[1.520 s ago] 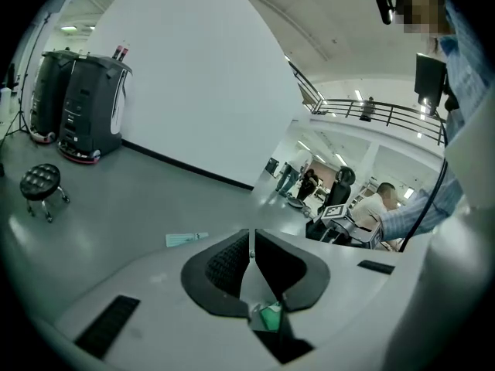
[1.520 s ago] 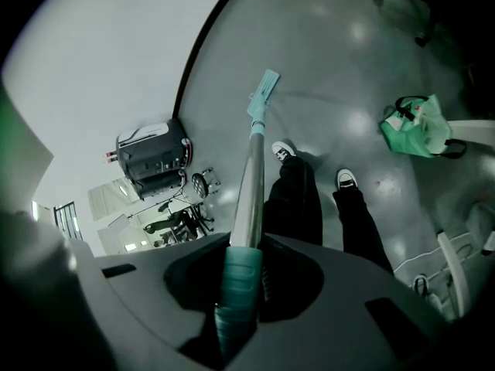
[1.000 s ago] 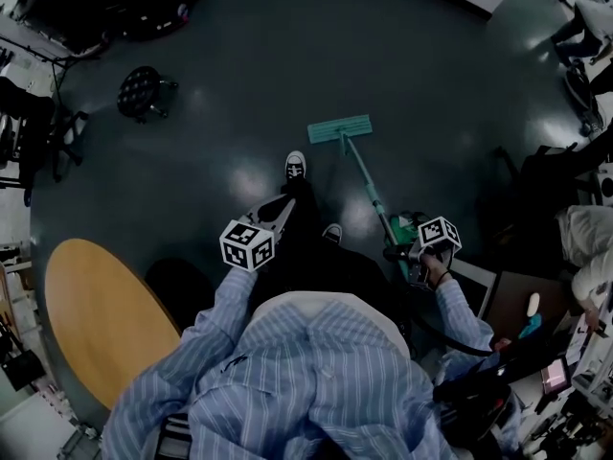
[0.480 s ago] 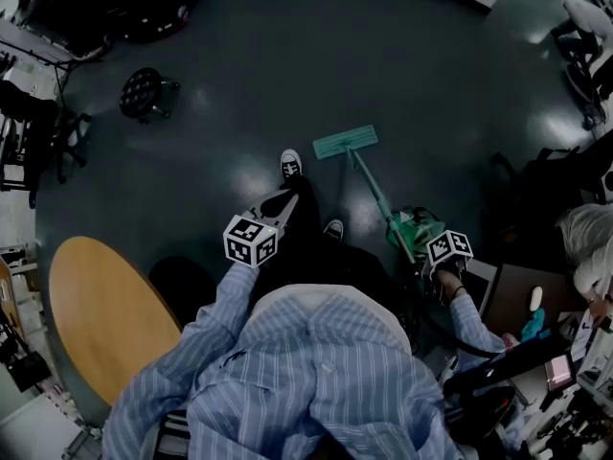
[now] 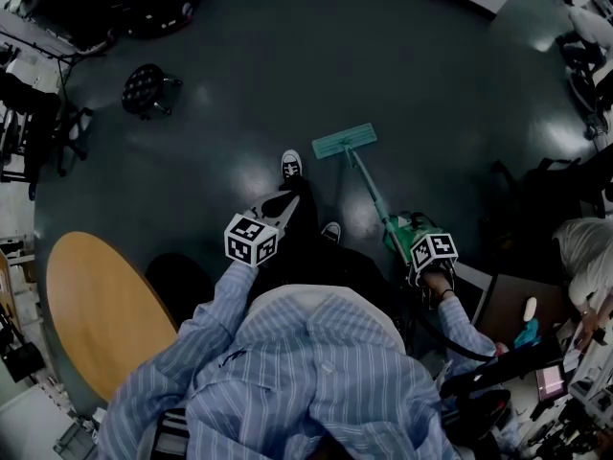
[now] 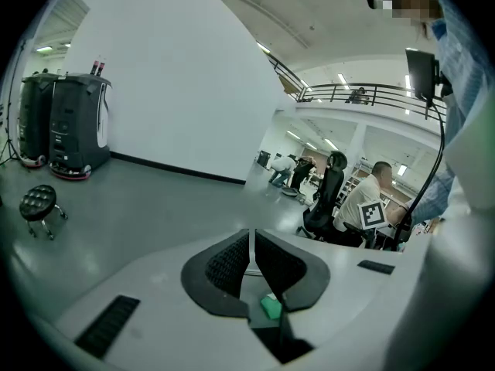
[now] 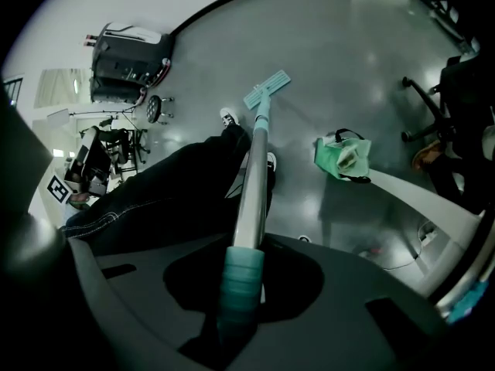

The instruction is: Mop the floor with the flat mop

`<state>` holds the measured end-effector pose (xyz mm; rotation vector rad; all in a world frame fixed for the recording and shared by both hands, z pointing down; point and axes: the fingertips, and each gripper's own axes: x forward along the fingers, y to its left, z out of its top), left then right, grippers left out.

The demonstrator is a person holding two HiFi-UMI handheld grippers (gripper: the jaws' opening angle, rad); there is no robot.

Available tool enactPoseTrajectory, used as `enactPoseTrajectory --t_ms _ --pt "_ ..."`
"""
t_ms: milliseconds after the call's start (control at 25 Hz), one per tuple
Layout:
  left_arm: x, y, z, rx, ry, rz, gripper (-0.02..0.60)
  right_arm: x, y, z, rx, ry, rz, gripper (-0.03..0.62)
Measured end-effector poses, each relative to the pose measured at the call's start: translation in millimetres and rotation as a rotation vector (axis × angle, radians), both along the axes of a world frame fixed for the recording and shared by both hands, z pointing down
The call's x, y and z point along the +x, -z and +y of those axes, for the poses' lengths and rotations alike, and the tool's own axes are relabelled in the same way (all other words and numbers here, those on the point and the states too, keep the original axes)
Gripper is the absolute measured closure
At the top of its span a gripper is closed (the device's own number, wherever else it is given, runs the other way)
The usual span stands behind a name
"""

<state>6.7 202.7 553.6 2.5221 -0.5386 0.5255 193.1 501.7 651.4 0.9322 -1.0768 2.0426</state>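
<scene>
Looking down, I lose most of my right gripper (image 5: 418, 257) behind its own marker cube and the green bag (image 5: 406, 228) slumped on the floor (image 5: 287, 56) just beside it. Only the right gripper view shows the grip. There the jaws are closed on the ribbed teal sleeve at the upper end of the flat mop (image 5: 345, 142), and the sleeve's tip sinks into shadow between them. I cannot see the underside of the mop head.

My left gripper (image 5: 280, 209) sits over my dark trousers. Its black ribbed pads are drawn together to a thin slit with nothing in it.

By count there is one mop, one green bag, one black stool (image 5: 144, 89) off to the far left, and one oval wooden table (image 5: 91, 305) whose near edge is covered by my striped sleeve. There are two shoes: the front shoe (image 5: 293, 166) shows fully, and the rear shoe (image 5: 331, 232) is half hidden by my leg. People at the right edge are cut off and too dark to make out.

The mop has a narrow rectangular teal head lying flat on the dark grey floor, just right of my front shoe. A slim pale metal pole slants from the middle of the head back to my right gripper.
</scene>
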Motion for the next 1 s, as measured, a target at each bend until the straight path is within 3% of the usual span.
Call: enactPoseTrajectory --t_ms 640,1000 --pt "1 -15 -47 -0.047 0.028 -0.002 0.558 2 -12 -97 0.018 0.109 0.018 0.517" --pt "-2 -24 -119 -0.079 0.051 -0.012 0.558 13 -17 -205 0.027 0.114 0.013 0.517"
